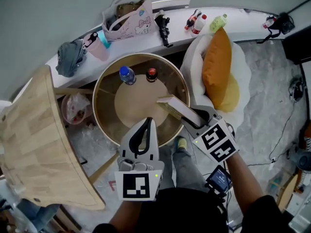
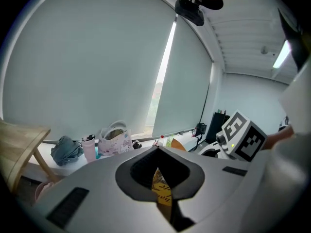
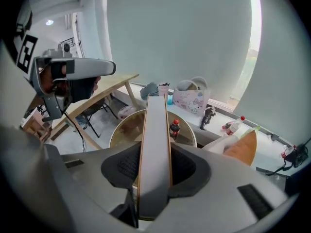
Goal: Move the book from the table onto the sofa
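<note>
Head view: round desk (image 1: 141, 103) with a raised wooden rim, centre of frame. On its far side stand two bottles, one blue-capped (image 1: 127, 74) and one red-capped (image 1: 151, 74), just beside each other.

Right tongs (image 1: 197, 118): clenched on the book (image 1: 175, 107). The book is held by its near end. Its far end reaches in over the desk's right rim, and it appears clear of the desktop, not lying on it.

Right gripper view: the book stands edge-on between the black pads, a pale page block with thin orange cover lines on both sides. Both pads press on the covers. The desk and both bottles show beyond it.

Left tongs (image 1: 148, 121): over the desk's near rim, left of the book and apart from it. The tips meet and grip nothing.

Left gripper view: a yellow printed patch shows through the gap behind the pads. I cannot tell what it is.

Sofa (image 1: 194, 62): a white rounded seat just right of the desk, carrying an orange cushion (image 1: 216, 67). The book is not on it.

Window ledge (image 1: 233, 21) behind the desk carries a pink printed bag (image 1: 131, 21), a pink cup (image 1: 97, 46), a grey cloth (image 1: 70, 57) and several small bottles. A light wooden top (image 1: 34, 140) fills the left of the frame.
</note>
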